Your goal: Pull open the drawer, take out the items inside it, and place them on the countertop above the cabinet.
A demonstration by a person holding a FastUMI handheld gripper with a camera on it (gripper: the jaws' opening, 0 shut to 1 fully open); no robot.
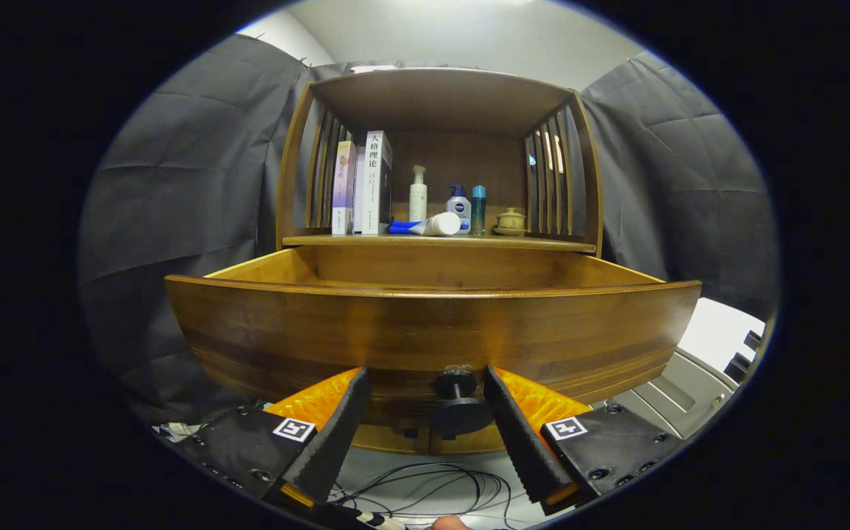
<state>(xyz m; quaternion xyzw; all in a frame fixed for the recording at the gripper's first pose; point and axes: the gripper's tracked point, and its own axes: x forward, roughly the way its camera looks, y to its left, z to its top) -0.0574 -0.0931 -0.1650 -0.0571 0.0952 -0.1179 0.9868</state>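
One drawer (432,331), pulled out below the countertop (432,241). On the countertop: three upright books (363,184), three standing bottles (458,205), one lying tube (436,224), one small pot (511,221). Gripper (426,394) spread wide, released; one knob (458,401) between the fingers, untouched.

Drawer (432,331) interior hidden behind its front panel; contents unseen.
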